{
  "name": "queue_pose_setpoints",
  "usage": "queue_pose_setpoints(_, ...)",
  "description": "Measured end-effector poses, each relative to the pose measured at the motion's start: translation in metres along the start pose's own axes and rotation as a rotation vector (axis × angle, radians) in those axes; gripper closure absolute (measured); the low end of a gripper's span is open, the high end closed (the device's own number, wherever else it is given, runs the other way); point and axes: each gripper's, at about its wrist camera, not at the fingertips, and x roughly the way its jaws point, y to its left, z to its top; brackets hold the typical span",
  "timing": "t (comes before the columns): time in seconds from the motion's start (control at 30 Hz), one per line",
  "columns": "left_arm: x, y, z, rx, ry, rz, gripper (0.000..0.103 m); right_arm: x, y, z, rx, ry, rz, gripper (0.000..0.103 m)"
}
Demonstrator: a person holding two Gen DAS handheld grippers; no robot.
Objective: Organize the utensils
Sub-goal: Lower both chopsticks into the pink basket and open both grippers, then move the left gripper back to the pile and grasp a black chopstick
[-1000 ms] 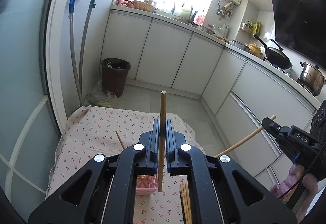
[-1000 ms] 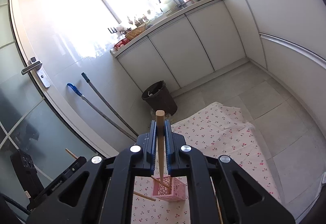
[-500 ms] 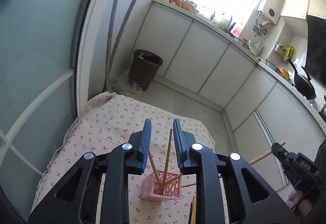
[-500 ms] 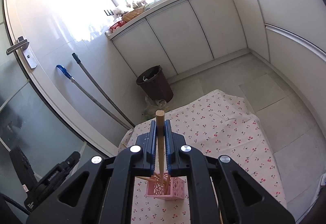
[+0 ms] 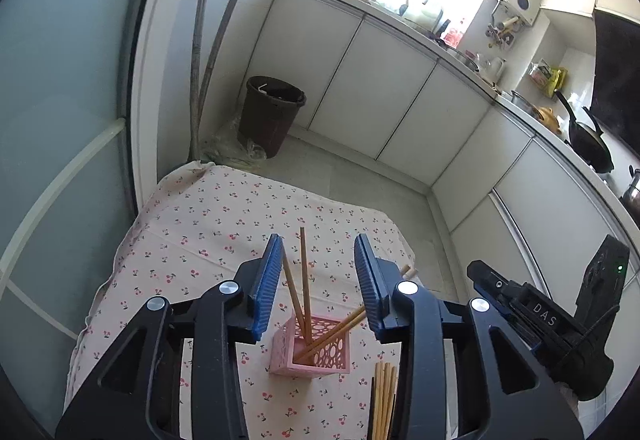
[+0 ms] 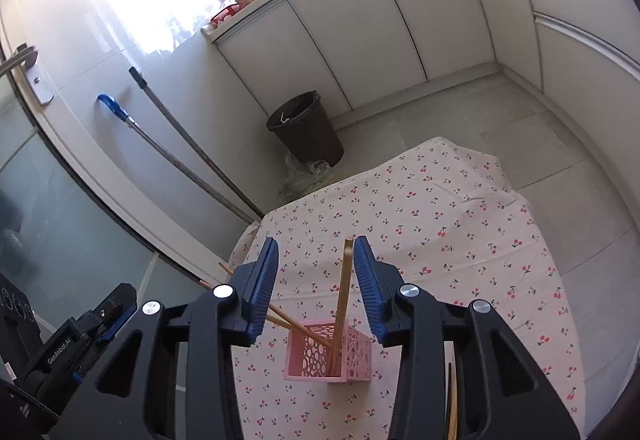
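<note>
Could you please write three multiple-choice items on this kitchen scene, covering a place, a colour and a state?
1. Where does the perforated holder stand?
A. on the cherry-print cloth
B. on the counter
C. inside the bin

2. What colour is the holder?
A. green
B. pink
C. black

3. How do both grippers stand?
A. both clamped on chopsticks
B. only the left one clamped
C. both with fingers apart, gripping nothing

Key:
1 A, the holder sits on the patterned cloth in both views.
2 B, its walls are pink.
3 C, the left gripper and right gripper have just been opening, and the chopsticks stand loose in the holder.
</note>
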Motion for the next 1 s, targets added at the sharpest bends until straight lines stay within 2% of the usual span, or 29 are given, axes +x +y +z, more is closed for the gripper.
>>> queue_pose_setpoints(0.17,-0.004,-0.011,-0.006,0.027,0.005,-0.014,0.055,-0.028,0.015,-0.006,-0.079,-0.036,-0.047,0.053)
queue_pose_setpoints(0.37,-0.003,-0.023,-0.023,0.076,0.03,0.008,0.046,-0.041,0.01,-0.024,-0.117,-0.013,-0.117,0.047)
queue_pose_setpoints(0.43,-0.003,-0.027,-0.029,0.088,0.039,0.008,0.043,-0.043,0.006,-0.032,-0.126,-0.002,-0.138,0.042)
queue_pose_setpoints(0.57,-0.001,-0.036,-0.046,0.123,0.065,0.001,0.032,-0.05,-0.006,-0.047,-0.142,0.014,-0.198,0.038)
queue_pose_setpoints(0.67,0.005,-0.041,-0.06,0.143,0.094,0.008,0.031,-0.054,-0.018,-0.057,-0.144,0.033,-0.241,0.035)
queue_pose_setpoints(0.83,0.013,-0.048,-0.078,0.168,0.127,0.03,0.026,-0.065,-0.045,-0.073,-0.118,0.053,-0.314,0.024)
queue_pose_setpoints(0.9,0.016,-0.051,-0.086,0.178,0.141,0.036,0.018,-0.071,-0.057,-0.078,-0.103,0.056,-0.334,0.019)
queue_pose_setpoints(1.0,0.02,-0.054,-0.096,0.194,0.157,0.046,0.014,-0.079,-0.074,-0.083,-0.081,0.058,-0.359,0.013)
